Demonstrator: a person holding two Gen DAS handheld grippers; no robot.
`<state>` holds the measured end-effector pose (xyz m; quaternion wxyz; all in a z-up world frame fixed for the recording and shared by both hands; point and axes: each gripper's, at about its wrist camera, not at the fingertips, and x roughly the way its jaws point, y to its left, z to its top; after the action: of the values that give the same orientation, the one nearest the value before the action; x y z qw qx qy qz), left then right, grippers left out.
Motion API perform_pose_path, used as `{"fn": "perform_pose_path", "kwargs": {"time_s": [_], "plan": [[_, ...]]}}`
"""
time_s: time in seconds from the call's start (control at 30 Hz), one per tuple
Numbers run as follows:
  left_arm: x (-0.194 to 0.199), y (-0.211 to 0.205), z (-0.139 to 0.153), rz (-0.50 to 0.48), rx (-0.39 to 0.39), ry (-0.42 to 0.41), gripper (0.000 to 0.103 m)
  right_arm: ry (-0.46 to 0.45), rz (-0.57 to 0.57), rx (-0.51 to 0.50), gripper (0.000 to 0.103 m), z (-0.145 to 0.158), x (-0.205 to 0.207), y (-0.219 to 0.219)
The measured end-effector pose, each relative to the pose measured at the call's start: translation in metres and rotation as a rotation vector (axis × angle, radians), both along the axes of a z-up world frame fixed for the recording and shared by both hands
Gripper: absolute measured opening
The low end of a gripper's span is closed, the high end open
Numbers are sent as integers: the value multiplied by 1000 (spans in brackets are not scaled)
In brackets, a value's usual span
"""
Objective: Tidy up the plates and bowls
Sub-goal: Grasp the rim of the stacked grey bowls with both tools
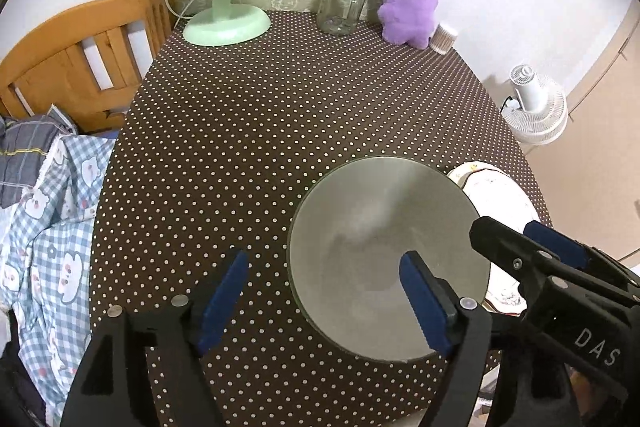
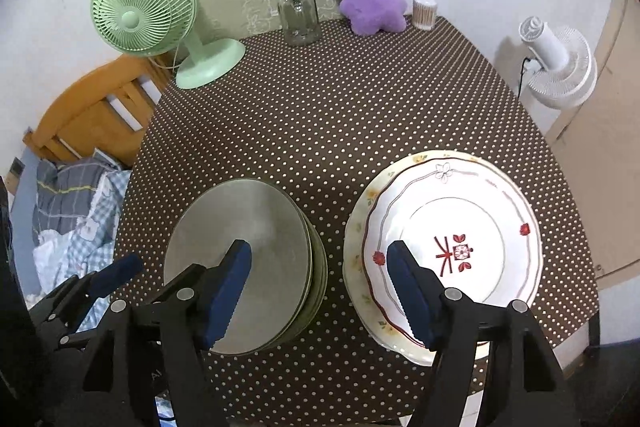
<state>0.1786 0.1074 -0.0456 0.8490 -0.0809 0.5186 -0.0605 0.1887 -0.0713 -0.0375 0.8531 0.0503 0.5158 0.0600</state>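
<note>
Right wrist view: both hand-held grippers (image 2: pixel 318 291) (image 1: pixel 324 301) gape above metal plates (image 2: pixel 240 263); jar (image 2: pixel 298 13) behind.

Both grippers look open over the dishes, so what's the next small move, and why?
Probably nothing more than backing both away. The steel plates already sit in one stack and the white plates in another, side by side. The left gripper and right gripper are open and hold nothing.

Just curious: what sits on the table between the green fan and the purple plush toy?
A glass jar, lid on, in both views.
</note>
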Motion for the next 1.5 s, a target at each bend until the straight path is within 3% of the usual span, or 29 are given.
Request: {"fn": "perform_pose_path", "kwargs": {"time_s": [0.57, 0.93, 1.13, 1.33, 1.5], "plan": [[22, -7, -24, 17, 10, 44, 77, 98, 12, 62, 72, -37, 32, -1], [28, -16, -37, -15, 15, 68, 68, 162, 38, 101, 50, -56, 41, 3], [31, -16, -46, -5, 16, 100, 65, 191, 64, 112, 46, -66, 46, 10], [31, -22, -53, -9, 0, 115, 55, 216, 94, 117, 34, -73, 51, 16], [31, -25, -54, 5, 22, 108, 51, 211, 107, 116, 34, -74, 51, 18]]}}
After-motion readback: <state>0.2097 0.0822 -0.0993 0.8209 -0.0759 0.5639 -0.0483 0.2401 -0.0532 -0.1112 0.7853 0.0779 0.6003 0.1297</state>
